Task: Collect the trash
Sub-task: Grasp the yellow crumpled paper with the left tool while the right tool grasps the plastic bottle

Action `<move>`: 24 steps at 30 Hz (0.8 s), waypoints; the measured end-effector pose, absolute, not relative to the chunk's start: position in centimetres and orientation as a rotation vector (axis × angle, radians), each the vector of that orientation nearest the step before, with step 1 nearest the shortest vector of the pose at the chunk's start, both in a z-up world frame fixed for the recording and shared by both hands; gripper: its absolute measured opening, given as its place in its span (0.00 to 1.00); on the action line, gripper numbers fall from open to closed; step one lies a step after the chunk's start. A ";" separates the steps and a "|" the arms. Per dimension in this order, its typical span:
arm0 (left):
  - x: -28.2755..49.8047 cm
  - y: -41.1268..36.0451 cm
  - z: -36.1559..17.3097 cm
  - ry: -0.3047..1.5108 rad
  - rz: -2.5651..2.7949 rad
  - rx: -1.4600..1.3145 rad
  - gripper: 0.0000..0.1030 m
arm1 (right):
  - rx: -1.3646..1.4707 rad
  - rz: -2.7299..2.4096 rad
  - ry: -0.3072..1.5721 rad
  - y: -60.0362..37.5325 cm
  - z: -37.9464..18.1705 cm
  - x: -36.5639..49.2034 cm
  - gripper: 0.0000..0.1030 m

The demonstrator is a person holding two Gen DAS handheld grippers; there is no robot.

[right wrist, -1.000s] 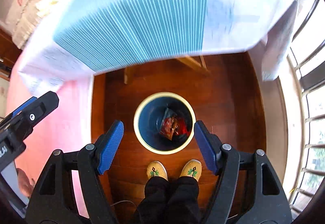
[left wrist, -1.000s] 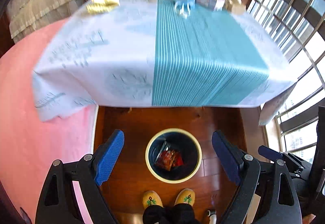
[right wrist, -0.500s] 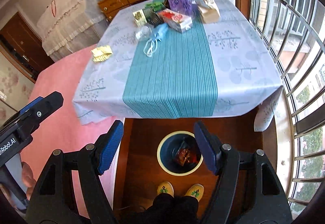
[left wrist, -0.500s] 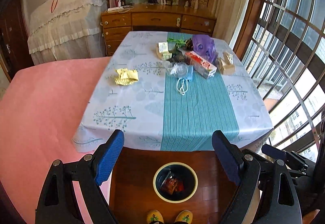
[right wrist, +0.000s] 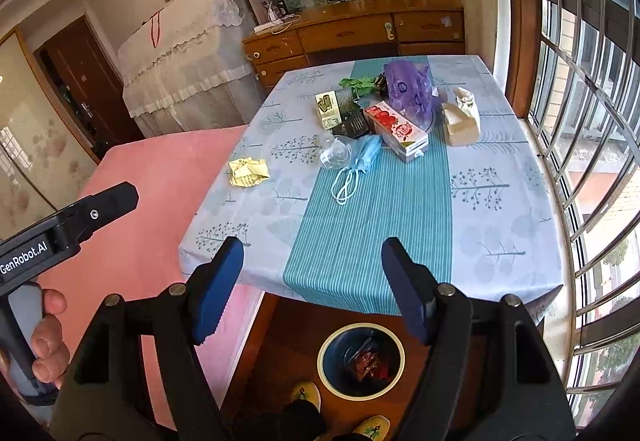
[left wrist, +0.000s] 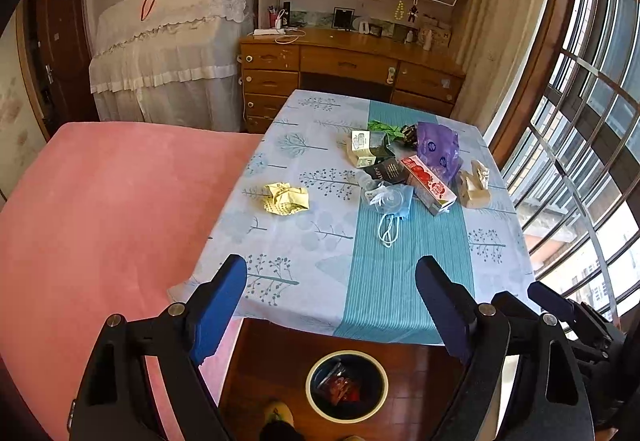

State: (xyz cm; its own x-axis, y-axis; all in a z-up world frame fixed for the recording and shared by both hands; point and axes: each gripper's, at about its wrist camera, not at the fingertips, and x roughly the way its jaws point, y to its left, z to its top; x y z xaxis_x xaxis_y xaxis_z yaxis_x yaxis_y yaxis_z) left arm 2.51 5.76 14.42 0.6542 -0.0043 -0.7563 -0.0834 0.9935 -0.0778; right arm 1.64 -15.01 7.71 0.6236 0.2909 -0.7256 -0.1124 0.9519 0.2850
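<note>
Trash lies on the far half of the clothed table: crumpled yellow paper, a blue face mask, a red carton, a purple bag and a brown paper wad. On the floor below the table's near edge stands a round bin with a red wrapper inside. My left gripper hangs high over the near edge, its jaws closing slightly with nothing between them. My right gripper is open and empty, also above the near edge and the bin.
A pink bed borders the table on the left. Barred windows run along the right. A wooden desk and bookshelves stand behind the table. A hand grips the left tool's handle. Slippered feet stand by the bin.
Both grippers rose from just over the bin to well above the table and tilted up. The whole tabletop and far wall came into view, and the bin shrank to the bottom edge.
</note>
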 end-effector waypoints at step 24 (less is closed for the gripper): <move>35.0 22.3 -5.3 1.300 -0.197 -0.165 0.74 | 0.411 -0.112 1.155 -11.8 -5.0 29.0 0.44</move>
State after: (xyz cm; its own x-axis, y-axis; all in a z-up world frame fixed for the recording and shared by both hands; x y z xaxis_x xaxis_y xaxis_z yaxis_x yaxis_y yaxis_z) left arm 35.02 22.31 -5.27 0.2553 -0.2364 -0.9375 0.0517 0.9716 -0.2309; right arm 29.04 -11.84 -4.97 0.4072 0.1230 -0.9050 0.2947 0.9202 0.2576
